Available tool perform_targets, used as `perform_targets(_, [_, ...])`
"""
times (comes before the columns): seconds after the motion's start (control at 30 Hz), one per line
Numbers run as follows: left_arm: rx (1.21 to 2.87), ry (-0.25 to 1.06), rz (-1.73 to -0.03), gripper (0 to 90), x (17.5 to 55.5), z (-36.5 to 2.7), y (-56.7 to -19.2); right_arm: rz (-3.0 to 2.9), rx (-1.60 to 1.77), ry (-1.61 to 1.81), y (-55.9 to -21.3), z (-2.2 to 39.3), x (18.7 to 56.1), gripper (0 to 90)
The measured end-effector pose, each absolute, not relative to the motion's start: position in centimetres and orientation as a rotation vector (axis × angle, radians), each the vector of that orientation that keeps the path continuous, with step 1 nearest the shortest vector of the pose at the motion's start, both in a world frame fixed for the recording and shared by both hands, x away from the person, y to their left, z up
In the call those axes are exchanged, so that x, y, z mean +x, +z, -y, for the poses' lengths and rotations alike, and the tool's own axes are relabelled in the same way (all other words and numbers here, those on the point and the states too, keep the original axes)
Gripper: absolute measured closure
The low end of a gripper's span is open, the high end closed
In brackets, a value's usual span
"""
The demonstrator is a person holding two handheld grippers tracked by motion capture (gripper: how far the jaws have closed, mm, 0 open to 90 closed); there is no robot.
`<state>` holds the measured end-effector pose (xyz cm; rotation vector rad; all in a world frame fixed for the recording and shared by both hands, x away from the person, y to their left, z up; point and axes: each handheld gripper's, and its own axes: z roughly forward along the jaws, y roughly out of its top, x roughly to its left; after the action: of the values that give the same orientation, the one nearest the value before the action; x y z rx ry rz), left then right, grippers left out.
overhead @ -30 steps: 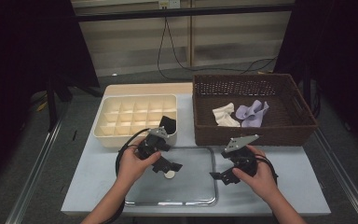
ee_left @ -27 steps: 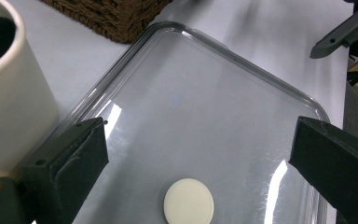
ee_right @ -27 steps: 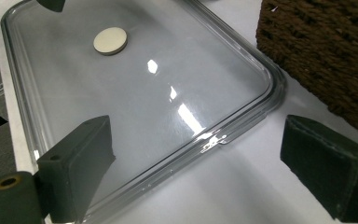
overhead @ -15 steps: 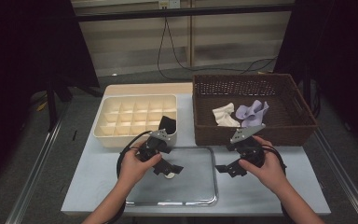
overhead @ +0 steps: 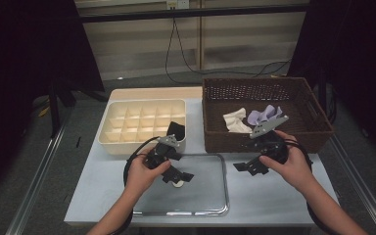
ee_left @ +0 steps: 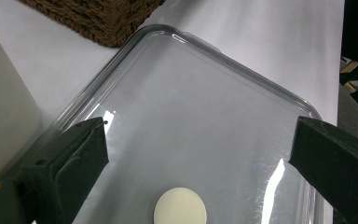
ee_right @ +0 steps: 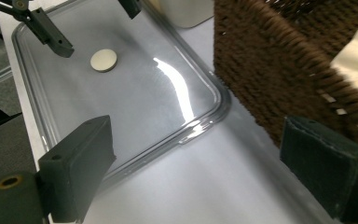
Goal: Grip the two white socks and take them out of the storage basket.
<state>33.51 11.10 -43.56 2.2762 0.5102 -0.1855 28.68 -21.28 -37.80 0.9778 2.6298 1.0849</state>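
Observation:
A small cream round disc (overhead: 177, 184) (ee_left: 180, 207) (ee_right: 104, 59) lies flat on a clear shallow tray (overhead: 210, 196) (ee_left: 223, 60) (ee_right: 168, 93) at the table's front middle. My left gripper (overhead: 178, 176) (ee_left: 198, 140) hovers over the tray's left part, open, with the disc just below and between its jaws, untouched. My right gripper (overhead: 247, 166) (ee_right: 196, 140) is open and holds nothing, off the tray's right edge and close to the front wall of a brown wicker basket (overhead: 225, 139) (ee_right: 270, 70). The left gripper (ee_right: 93, 23) also shows far off in the right gripper view.
A cream compartment box (overhead: 127, 122) (ee_left: 0, 107) stands behind the tray at the left, with a black item (overhead: 175, 129) in its near right cell. White cloth (overhead: 236, 120) and lilac cloth (overhead: 264, 115) lie in the basket. Bare table (overhead: 274, 200) lies right of the tray.
My right gripper has moved away from me and slightly right, from the tray's right edge toward the basket's front wall. The left gripper has hardly moved; the disc stays put.

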Motion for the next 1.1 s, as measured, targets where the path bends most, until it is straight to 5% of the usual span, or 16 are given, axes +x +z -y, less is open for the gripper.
perform_targets(1.1, [2.293, -0.192, -0.489, 3.9, 33.3, -10.8, -43.6, -2.537, 1.119, 1.041, -34.8, 23.3, 37.9, 8.9])
